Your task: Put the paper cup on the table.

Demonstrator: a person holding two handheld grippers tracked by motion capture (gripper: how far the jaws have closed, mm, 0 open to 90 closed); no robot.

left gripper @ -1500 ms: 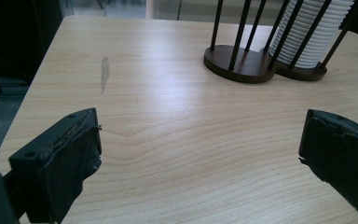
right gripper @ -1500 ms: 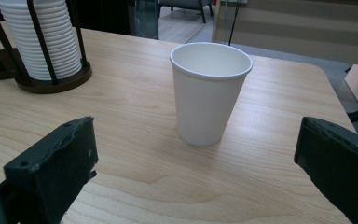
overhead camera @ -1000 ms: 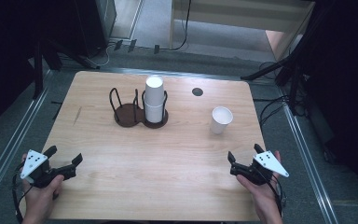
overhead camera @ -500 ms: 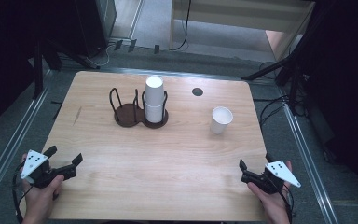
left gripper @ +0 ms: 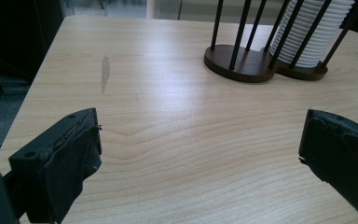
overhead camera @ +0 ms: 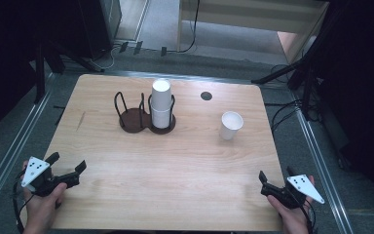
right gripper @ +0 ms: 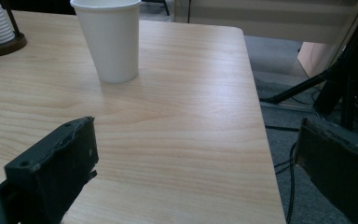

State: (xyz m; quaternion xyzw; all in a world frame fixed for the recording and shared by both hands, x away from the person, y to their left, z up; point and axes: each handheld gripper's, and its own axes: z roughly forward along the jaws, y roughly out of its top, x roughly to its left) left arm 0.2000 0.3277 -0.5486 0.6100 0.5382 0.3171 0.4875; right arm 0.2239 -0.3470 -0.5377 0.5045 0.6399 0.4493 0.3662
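High view: left claw lower left, right claw lower right, both wide and empty, paper cup upright right of centre on counter; left claw view: cup stack top cut off; right claw view: cup upper left, rim cropped.
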